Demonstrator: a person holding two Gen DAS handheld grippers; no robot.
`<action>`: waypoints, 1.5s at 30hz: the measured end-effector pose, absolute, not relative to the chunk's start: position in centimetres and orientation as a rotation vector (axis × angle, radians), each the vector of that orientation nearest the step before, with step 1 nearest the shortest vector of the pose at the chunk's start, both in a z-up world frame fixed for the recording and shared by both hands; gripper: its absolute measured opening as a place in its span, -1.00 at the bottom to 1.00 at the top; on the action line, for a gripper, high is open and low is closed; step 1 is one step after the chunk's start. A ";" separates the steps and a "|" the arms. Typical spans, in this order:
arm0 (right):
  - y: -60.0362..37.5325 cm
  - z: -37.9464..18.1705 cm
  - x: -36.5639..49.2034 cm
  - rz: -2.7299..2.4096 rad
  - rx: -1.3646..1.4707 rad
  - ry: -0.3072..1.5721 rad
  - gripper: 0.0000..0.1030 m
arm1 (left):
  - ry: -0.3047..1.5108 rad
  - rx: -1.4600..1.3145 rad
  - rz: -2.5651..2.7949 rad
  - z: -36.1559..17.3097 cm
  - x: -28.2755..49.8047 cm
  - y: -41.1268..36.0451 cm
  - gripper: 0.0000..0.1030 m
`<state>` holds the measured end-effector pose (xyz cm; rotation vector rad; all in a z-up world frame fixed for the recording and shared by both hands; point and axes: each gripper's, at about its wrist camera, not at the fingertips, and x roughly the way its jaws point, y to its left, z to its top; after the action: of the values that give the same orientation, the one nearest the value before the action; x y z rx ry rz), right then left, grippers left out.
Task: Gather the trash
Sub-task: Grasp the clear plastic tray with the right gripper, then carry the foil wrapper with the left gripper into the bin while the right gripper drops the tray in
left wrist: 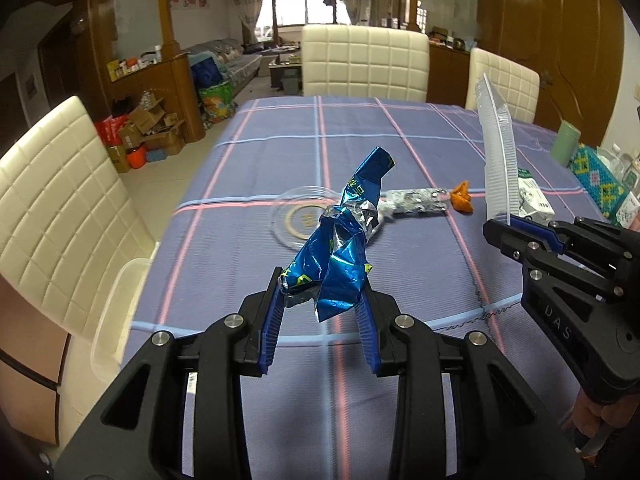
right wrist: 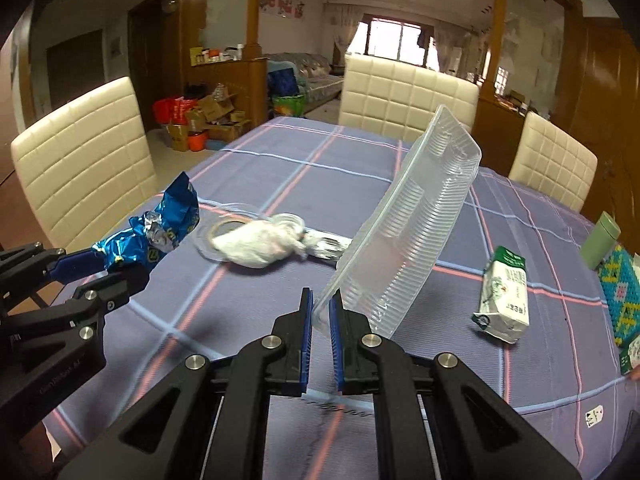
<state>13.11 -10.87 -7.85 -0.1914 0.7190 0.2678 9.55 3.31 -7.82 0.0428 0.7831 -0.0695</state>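
My left gripper (left wrist: 322, 284) is shut on a crumpled blue foil wrapper (left wrist: 346, 232) and holds it above the table; it also shows in the right wrist view (right wrist: 156, 228). My right gripper (right wrist: 322, 304) is shut on the corner of a clear plastic tray (right wrist: 408, 228) and holds it tilted up above the table; the tray also shows in the left wrist view (left wrist: 498, 148). On the checked tablecloth (left wrist: 280, 140) lie a clear round lid (left wrist: 298, 216), a crumpled silver wrapper (left wrist: 418, 200), an orange scrap (left wrist: 462, 197) and a white crumpled tissue (right wrist: 260, 246).
A green-and-white tissue pack (right wrist: 504, 300), a green canister (right wrist: 600, 242) and a patterned box (right wrist: 622, 292) sit at the table's right side. Cream padded chairs (left wrist: 56, 204) stand around the table. A clear plastic bin (left wrist: 116, 312) sits on the left chair.
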 end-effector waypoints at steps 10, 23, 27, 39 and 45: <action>-6.8 -7.3 11.9 0.324 -0.251 0.702 -0.83 | 0.762 0.003 -0.019 -7.6 7.8 7.0 -0.32; 0.9 -8.3 11.6 0.443 -0.338 0.712 -0.83 | 0.768 -0.058 0.117 -8.5 7.2 14.4 -0.32; 3.4 -8.7 11.9 0.483 -0.367 0.716 -0.83 | 0.774 -0.078 0.162 -9.0 7.3 17.1 -0.32; 9.1 -10.5 13.6 0.572 -0.408 0.750 -0.83 | 0.833 -0.104 0.296 -11.7 9.2 23.6 -0.32; 10.6 -11.1 14.6 0.590 -0.421 0.762 -0.83 | 0.834 -0.102 0.338 -12.3 11.0 25.7 -0.14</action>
<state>14.58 10.61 -11.06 -0.4211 0.7619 0.5905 10.97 25.70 -12.34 -0.1025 0.8345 0.3380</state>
